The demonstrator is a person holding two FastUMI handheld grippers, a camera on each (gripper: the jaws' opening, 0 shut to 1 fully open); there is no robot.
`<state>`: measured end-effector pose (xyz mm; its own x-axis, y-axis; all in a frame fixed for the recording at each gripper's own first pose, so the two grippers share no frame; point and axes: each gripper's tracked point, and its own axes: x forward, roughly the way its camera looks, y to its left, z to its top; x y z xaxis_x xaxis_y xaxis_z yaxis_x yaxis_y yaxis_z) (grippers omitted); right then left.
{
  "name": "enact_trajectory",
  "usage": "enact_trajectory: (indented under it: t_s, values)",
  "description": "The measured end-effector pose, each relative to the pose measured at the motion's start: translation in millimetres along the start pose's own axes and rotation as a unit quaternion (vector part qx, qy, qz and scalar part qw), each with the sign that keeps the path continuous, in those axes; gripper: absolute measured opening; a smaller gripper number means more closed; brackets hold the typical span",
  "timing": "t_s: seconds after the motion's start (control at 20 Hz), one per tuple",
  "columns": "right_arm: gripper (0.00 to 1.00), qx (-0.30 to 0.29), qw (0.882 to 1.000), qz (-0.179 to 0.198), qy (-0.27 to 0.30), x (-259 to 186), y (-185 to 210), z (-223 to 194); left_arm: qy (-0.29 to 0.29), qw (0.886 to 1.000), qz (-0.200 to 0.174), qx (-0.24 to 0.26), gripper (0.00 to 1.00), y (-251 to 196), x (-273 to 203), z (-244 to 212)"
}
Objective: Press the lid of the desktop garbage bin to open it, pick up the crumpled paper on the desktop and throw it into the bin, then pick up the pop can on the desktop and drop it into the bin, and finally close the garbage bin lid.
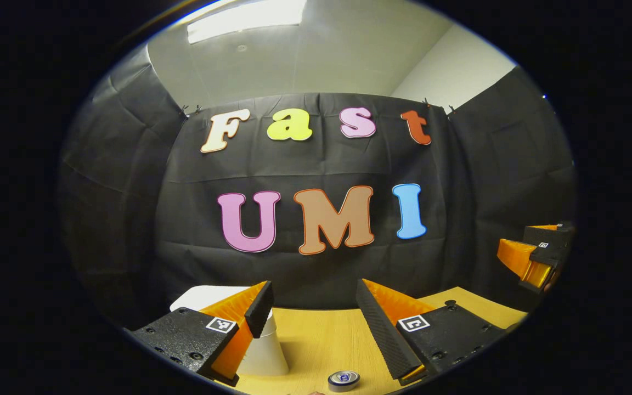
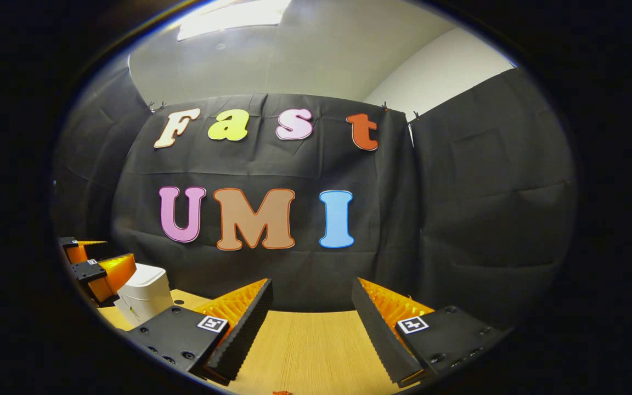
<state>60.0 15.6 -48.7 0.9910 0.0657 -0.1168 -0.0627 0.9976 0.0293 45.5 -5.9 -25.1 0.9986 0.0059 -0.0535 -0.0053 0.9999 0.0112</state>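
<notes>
Both grippers are hanging above the wooden desktop (image 1: 321,334) with nothing in them, so as far as I can tell the first step, pressing the lid, isn't done yet. In the left gripper view the left gripper (image 1: 315,307) has its fingers spread wide, and the white garbage bin (image 1: 264,351) sits low and to the left, partly hidden behind the left-hand finger, lid looks down. It stands upright, long axis vertical, getting wider toward the base. A pop can (image 1: 343,379) is right at the bottom edge, just below and between the fingers, standing up with its top facing the camera. The right gripper (image 2: 311,307) is wide open too, over bare tabletop, and in the right gripper view the bin (image 2: 143,293) is well off to its left, with the other gripper just beside it. So the left one is clearly nearer; I'd guess it needs to swing left and come down on the lid. Can't make out the crumpled paper for sure.
</notes>
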Motion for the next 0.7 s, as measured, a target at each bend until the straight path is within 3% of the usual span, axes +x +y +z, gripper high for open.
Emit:
enact_trajectory:
  t_s: [0.5, 0.55, 0.65, 0.7]
  values:
    - [0.96, -0.004, 1.0, -0.001, 0.002, 0.1, 1.6, -2.5, 0.005, 1.0, -0.001, 0.003, 0.91, 0.7, 2.6, -4.4]
    - [0.96, -0.005, 1.0, -0.001, 0.003, -0.2, 1.7, -4.2, 0.006, 1.0, -0.001, 0.005, 0.87, 1.0, 2.5, -5.0]
    - [0.96, -0.006, 1.0, -0.001, 0.006, -0.5, 2.9, -5.6, 0.007, 1.0, 0.001, 0.009, 0.65, 3.1, 1.9, -6.2]
    - [0.96, -0.007, 1.0, 0.0, 0.006, 0.1, 3.2, -6.0, 0.008, 1.0, 0.002, 0.01, 0.58, 3.2, 1.9, -6.1]
